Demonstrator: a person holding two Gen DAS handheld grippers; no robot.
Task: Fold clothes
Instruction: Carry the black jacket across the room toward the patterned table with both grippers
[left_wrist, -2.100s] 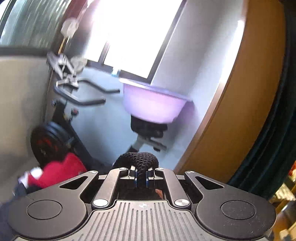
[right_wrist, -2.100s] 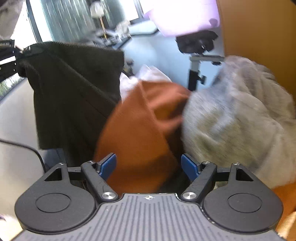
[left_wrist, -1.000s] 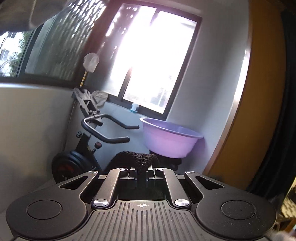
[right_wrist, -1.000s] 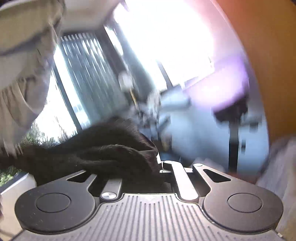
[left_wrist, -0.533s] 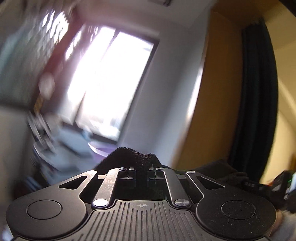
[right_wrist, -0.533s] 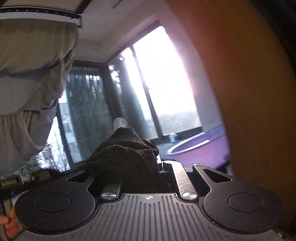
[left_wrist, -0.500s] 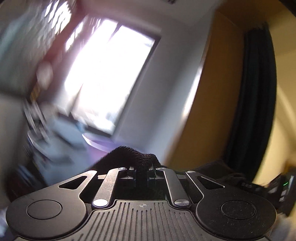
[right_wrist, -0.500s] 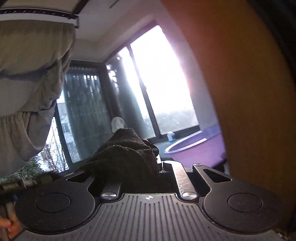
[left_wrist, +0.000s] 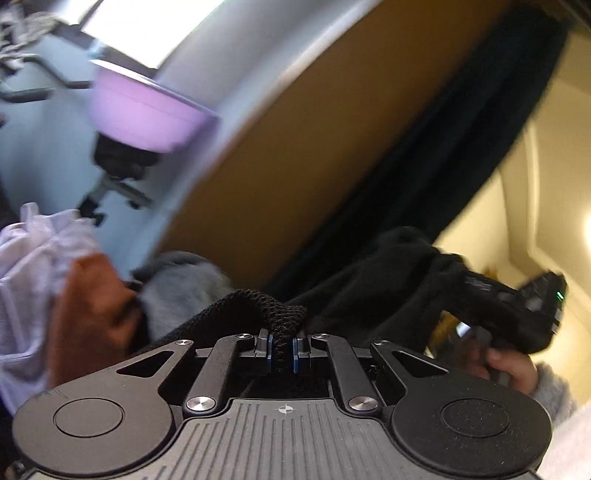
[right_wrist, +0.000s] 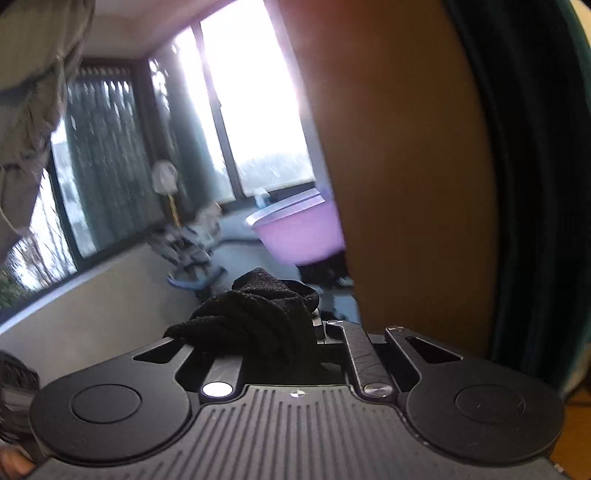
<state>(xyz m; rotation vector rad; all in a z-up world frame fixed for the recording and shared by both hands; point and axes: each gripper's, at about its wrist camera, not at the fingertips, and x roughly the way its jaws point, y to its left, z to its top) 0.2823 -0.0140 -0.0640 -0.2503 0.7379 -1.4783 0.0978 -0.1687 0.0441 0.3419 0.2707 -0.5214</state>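
At the left edge of the left wrist view lie white (left_wrist: 33, 266), rust-orange (left_wrist: 92, 302) and grey clothes (left_wrist: 181, 280). At lower centre the left gripper (left_wrist: 282, 349) pinches a black knit garment (left_wrist: 255, 306). In the right wrist view, the right gripper (right_wrist: 317, 332) clamps bunched black cloth at lower centre, with a purple basin (right_wrist: 303, 232) beyond.

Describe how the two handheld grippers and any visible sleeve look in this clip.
Both the left gripper and the right gripper are matte black, with a ribbed grey plate, two round discs at the sides and silver screws on the linkage arms. The left one's finger pads are blue. In the left wrist view, the other unit shows a small green light, and the hand holding it wears a fuzzy grey sleeve.
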